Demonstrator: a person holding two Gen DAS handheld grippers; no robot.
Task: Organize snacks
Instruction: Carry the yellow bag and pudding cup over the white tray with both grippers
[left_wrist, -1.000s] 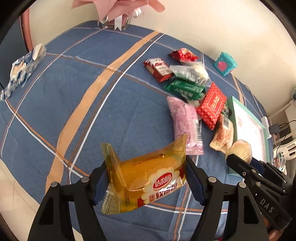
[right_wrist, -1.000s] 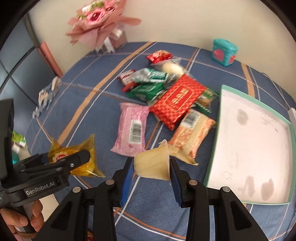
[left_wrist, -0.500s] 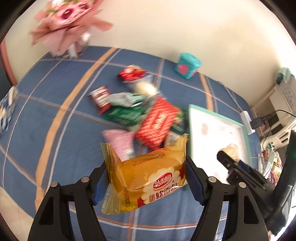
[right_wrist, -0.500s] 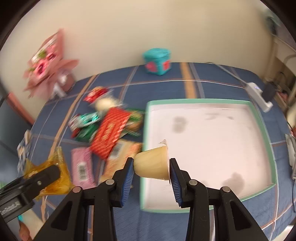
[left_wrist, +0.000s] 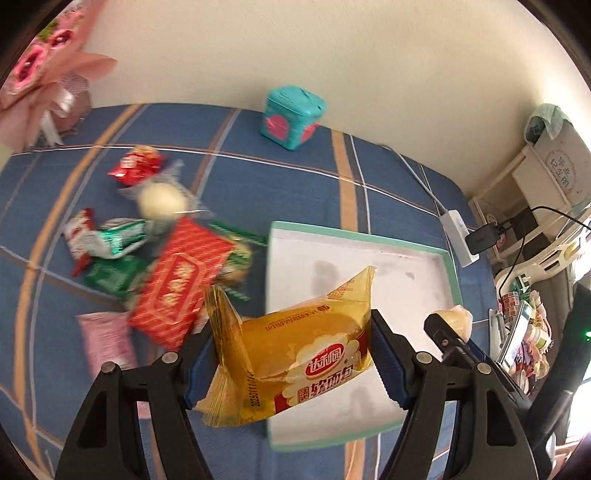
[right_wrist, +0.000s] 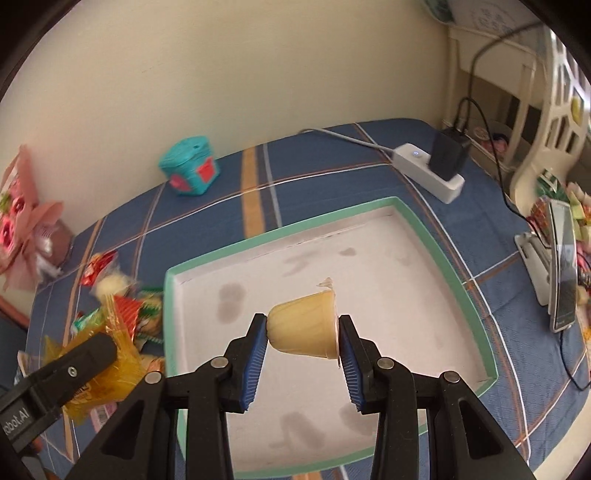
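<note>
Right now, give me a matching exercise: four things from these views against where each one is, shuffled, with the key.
Things:
1. yellow bread packet
2. jelly cup
3. teal box
4. red packet

Places:
A. in the snack pile on the blue cloth, left of the tray
B. clamped in the right tool
C. at the far edge of the cloth, near the wall
D. clamped in the left tool

Pairs: 1-D, 2-B, 3-C, 4-A
</note>
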